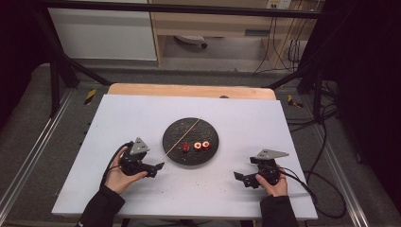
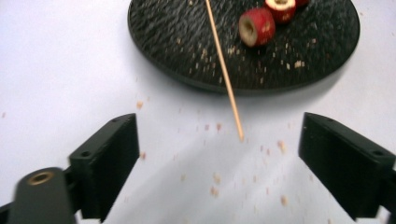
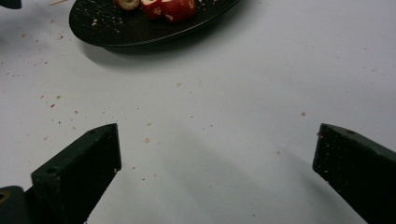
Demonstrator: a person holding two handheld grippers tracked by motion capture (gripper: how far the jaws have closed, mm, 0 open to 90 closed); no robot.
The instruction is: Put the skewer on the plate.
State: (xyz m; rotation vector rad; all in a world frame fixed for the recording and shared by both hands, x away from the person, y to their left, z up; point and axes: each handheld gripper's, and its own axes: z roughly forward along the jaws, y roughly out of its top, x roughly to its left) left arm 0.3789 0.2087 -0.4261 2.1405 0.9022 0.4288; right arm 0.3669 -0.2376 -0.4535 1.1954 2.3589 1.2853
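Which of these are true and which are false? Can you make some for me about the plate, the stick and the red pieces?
1. The wooden stick lies across the black plate with one end poking out over its rim. True.
2. The left gripper is squeezing the stick. False: its jaws are wide open and the stick's end lies on the table between them, untouched.
3. Two red fruit pieces sit on the plate. True in the high view.
4. The red pieces are threaded on the stick. False: they lie beside it, apart from it.
5. The right gripper holds a red piece. False: it is open and empty above the white table.
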